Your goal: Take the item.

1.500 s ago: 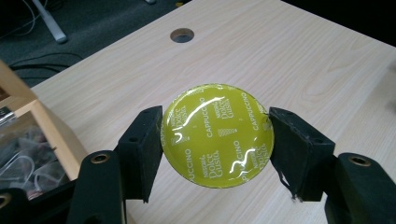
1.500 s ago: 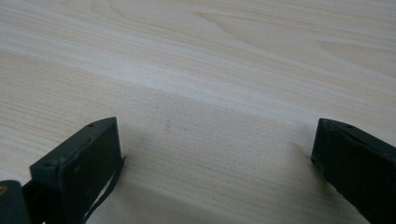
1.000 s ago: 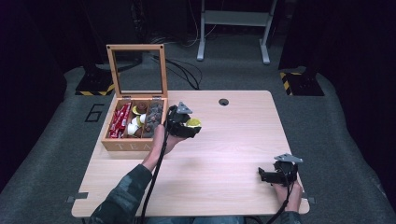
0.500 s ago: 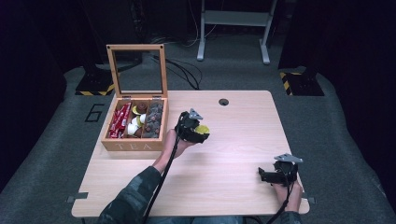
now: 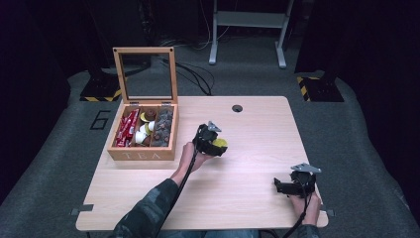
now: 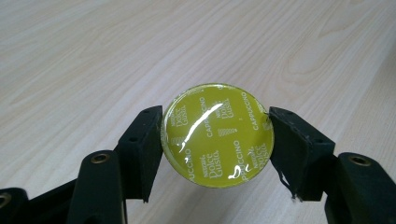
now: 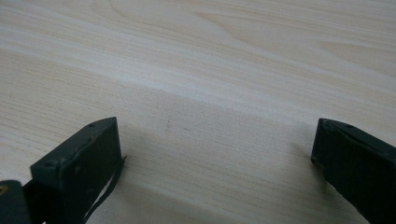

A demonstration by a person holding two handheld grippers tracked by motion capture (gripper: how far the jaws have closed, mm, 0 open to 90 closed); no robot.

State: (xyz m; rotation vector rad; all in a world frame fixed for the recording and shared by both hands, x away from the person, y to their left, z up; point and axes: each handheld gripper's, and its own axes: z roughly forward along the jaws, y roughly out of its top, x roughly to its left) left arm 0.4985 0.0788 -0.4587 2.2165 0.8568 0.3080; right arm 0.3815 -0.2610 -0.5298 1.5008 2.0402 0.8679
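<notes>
1. gripping the yellow capsule by its rim, the left hand-held gripper hangs over the tabletop, just right of the tea box.
2. looks like a set-down: lower it level, foil up, before letting go.
3. right hand-held gripper, far right of the box, sits spread wide, holding nothing.
4. box lid up; compartments packed with red sachets and assorted capsules.

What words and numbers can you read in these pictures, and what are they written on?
"NESCAFÉ Dolce Gusto" and "CAPPUCCINO", repeated: lid of the yellow-green capsule held in the left gripper.
"TEA": front of the wooden box.
"6": grey floor mat.
Packets inside the box: too small to read.
</notes>
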